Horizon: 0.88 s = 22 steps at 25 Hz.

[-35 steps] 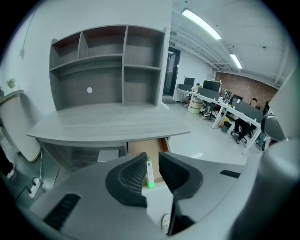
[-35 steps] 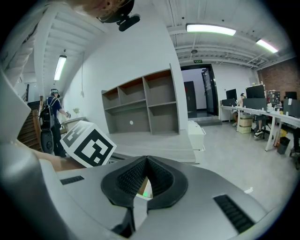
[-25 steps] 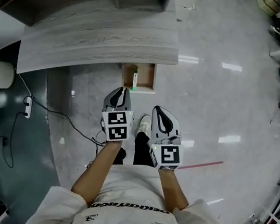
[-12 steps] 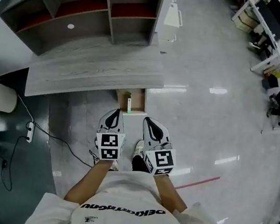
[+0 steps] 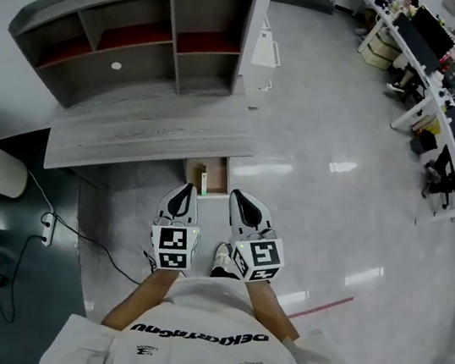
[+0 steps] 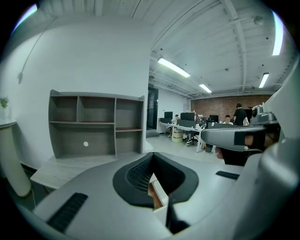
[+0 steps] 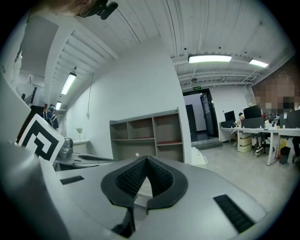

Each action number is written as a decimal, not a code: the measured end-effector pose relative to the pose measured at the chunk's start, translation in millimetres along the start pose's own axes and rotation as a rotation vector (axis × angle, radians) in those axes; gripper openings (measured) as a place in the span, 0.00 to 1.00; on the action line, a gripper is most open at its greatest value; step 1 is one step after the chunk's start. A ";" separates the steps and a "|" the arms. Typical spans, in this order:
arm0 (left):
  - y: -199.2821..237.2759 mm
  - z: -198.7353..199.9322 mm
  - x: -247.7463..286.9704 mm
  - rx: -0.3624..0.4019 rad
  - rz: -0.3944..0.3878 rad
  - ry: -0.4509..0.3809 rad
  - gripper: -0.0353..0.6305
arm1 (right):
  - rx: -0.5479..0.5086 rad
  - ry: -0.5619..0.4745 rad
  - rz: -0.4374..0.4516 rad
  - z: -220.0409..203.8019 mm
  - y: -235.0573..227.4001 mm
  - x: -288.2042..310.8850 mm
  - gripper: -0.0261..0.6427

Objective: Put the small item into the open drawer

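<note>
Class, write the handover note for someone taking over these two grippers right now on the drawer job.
Left gripper: shut, empty, held close to the body.
Right gripper: shut, empty, beside the left one.
Open drawer: juts out from under the desk, just ahead of both grippers.
Small item: white with a green end, lying inside the drawer.
Done: the item appears placed.
Left: probably nothing; the drawer is not closed.

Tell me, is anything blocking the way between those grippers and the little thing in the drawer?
Nothing visible does. The small item lies in the open drawer, just beyond the left gripper and right gripper, both shut and empty.
</note>
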<state>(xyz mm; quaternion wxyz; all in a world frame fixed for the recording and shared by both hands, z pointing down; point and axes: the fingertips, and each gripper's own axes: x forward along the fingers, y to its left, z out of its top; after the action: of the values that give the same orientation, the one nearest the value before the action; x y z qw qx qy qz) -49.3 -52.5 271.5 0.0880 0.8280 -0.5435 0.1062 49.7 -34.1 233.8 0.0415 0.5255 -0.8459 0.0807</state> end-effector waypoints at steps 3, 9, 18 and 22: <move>-6.7 14.7 -9.9 0.014 -0.011 -0.039 0.08 | -0.014 -0.022 -0.011 10.7 1.0 -5.1 0.08; -6.7 28.3 -27.2 0.032 -0.010 -0.087 0.08 | -0.044 -0.049 0.003 18.5 15.1 -3.7 0.08; -14.6 40.0 -40.6 0.054 -0.030 -0.109 0.08 | -0.051 -0.064 -0.005 28.2 15.6 -8.5 0.08; -12.8 37.9 -42.6 0.057 -0.030 -0.111 0.08 | -0.055 -0.067 0.003 26.9 20.8 -7.3 0.08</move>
<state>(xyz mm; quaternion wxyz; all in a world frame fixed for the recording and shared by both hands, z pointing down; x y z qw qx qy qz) -50.9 -19.8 223.1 0.0356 0.8430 -0.5317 0.0742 34.7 -23.5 204.2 0.0275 0.5253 -0.8496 0.0397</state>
